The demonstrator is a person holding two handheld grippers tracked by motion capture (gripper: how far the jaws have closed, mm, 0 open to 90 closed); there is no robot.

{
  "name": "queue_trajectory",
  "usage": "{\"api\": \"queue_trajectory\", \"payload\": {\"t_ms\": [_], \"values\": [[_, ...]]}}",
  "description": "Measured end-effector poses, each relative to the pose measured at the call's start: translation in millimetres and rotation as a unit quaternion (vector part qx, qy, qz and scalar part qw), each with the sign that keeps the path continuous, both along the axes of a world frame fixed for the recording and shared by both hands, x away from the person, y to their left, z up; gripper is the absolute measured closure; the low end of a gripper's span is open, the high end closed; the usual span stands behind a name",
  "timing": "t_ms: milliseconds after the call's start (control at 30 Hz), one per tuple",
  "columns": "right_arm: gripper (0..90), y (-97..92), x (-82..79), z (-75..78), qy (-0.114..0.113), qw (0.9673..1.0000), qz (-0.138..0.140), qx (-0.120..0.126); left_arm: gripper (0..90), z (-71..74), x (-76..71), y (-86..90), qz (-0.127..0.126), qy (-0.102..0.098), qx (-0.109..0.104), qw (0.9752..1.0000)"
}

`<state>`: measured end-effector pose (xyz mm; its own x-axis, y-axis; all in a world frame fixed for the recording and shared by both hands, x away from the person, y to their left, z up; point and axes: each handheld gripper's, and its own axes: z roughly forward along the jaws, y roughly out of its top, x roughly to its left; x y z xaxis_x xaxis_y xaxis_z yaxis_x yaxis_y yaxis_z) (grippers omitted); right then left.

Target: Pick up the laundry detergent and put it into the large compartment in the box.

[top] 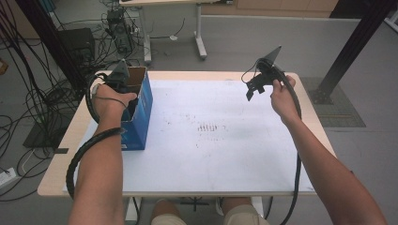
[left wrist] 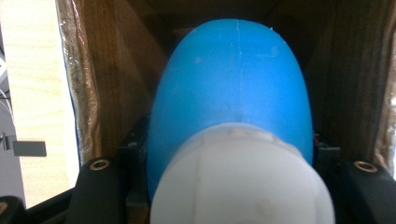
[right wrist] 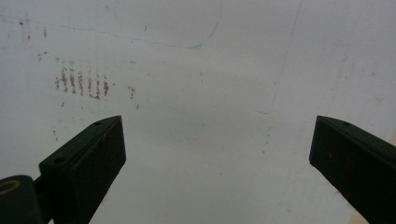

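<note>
Left gripper view: left claw [left wrist: 233, 186] clamps blue-white bottle [left wrist: 233, 93] inside cardboard box [left wrist: 107, 84]; right claw [right wrist: 217, 172] wide.

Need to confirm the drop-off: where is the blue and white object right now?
The blue and white object sits between the left gripper's jaws, down inside the open cardboard box at the table's left edge.

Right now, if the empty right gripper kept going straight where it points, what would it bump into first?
Probably the white table sheet: the right gripper, fingers spread, looks down on it with nothing between. How far off is unclear.
</note>
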<state>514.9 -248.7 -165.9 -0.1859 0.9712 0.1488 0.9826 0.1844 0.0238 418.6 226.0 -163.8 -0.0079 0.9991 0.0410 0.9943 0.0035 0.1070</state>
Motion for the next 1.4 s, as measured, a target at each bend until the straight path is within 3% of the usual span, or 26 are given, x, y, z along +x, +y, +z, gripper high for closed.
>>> {"api": "queue_trajectory", "payload": {"t_ms": [667,1067,1400], "values": [[3.7,3.3,-3.6,9.2,-0.008,1.0000,0.004,0.004,29.2,33.8,-15.7,3.9,0.001,-0.029,-0.003,0.9996],[3.7,12.1,-3.1,15.1,-0.011,0.9999,0.011,0.000,18.1,73.2,-29.0,-4.6,-0.037,-0.055,-0.015,0.9977],[3.7,12.7,-2.0,18.1,-0.012,0.9999,0.010,-0.002,13.4,91.2,-30.9,-38.6,-0.093,-0.074,-0.028,0.9925]]}}
